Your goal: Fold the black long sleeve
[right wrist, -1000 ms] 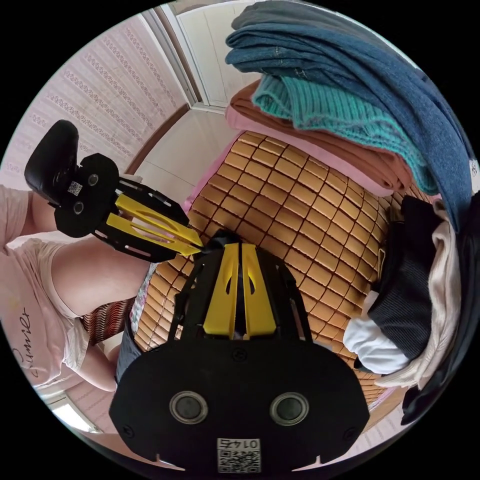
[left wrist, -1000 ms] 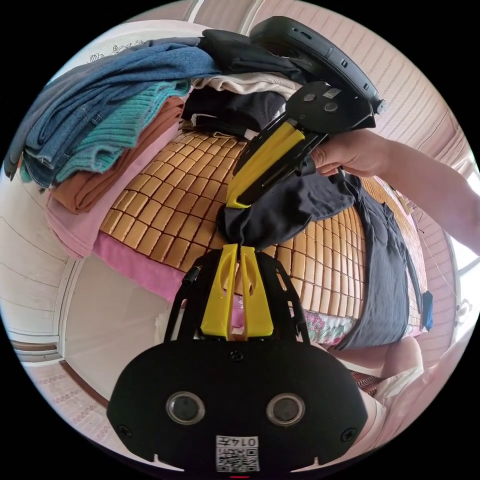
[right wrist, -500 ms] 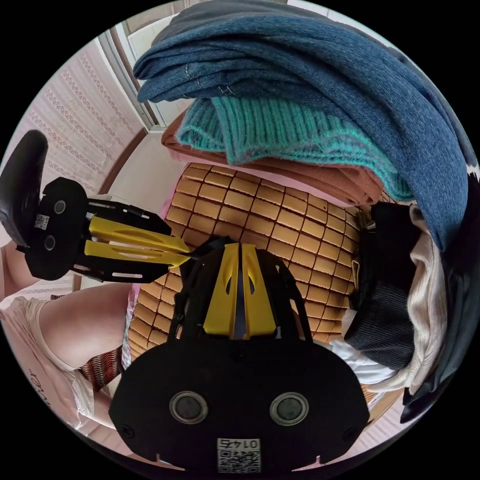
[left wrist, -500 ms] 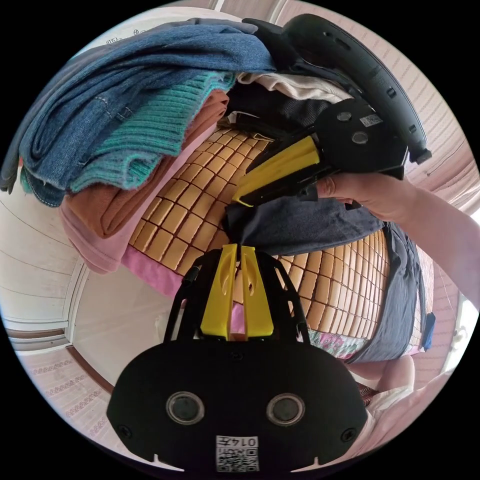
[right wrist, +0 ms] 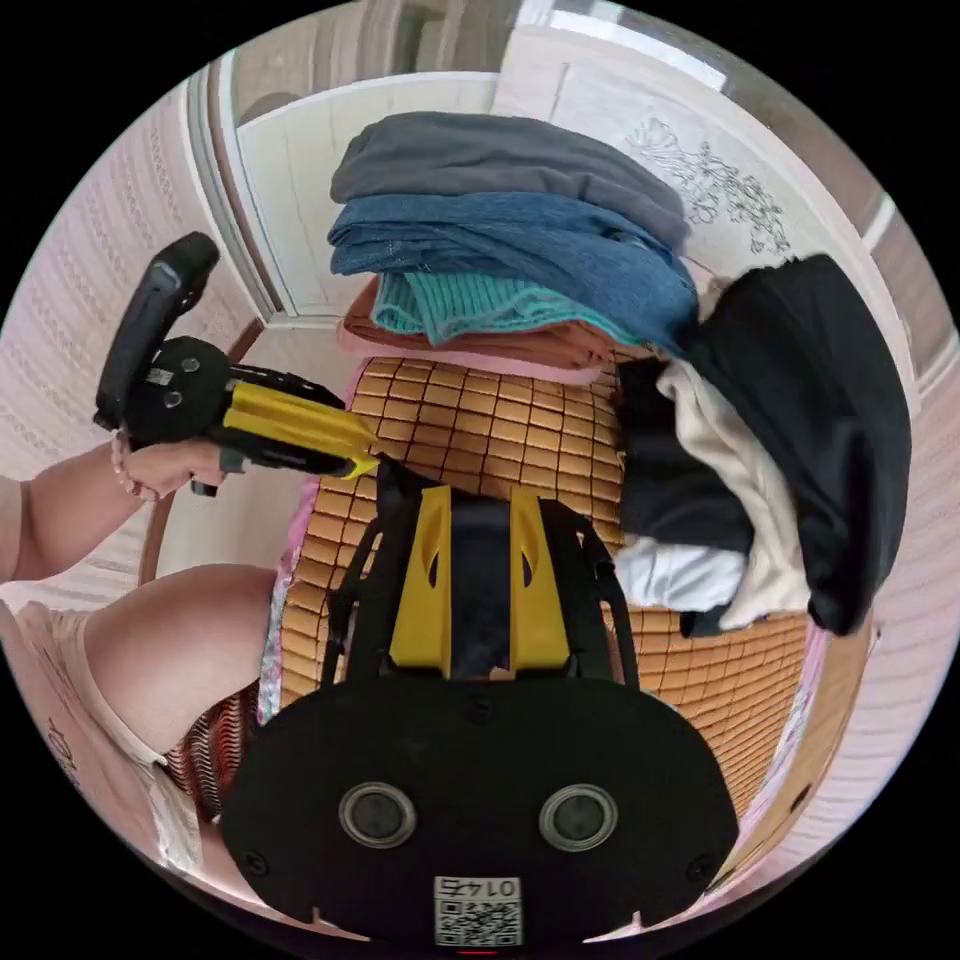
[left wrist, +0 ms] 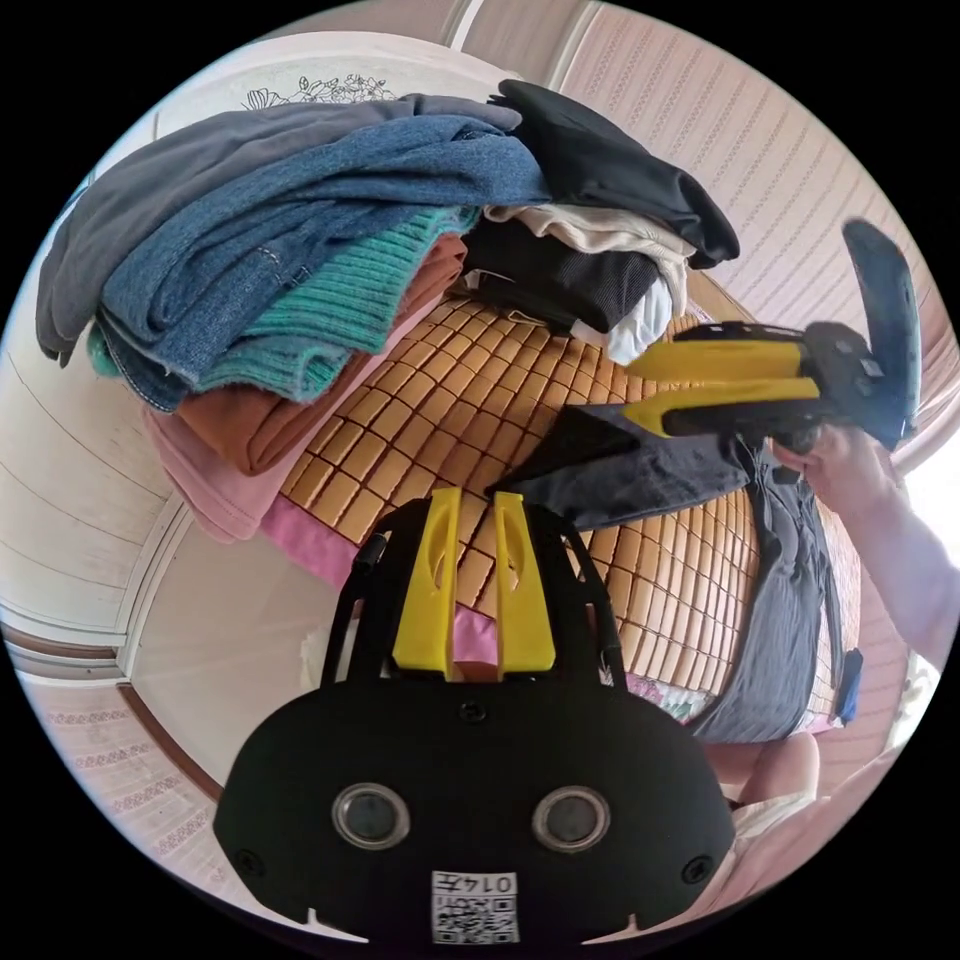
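The left tool [left wrist: 470, 500] and right tool [right wrist: 478, 497] stand parted, gripping nothing. Just ahead lies the black long sleeve [left wrist: 640, 470]: soft, light, limp; grip its folded edge.

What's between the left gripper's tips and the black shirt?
In the left gripper view, bare bamboo mat separates the open left gripper from the black long sleeve.

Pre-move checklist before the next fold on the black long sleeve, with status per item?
1. Left gripper released: ok, jaws apart, nothing between them.
2. Right gripper released: ok, jaws apart, cloth lies below them.
3. Black long sleeve lying on the bamboo mat: ok.
4. Fold flat and even: cannot tell.
5. Folded clothes stack apart from the sleeve: ok.
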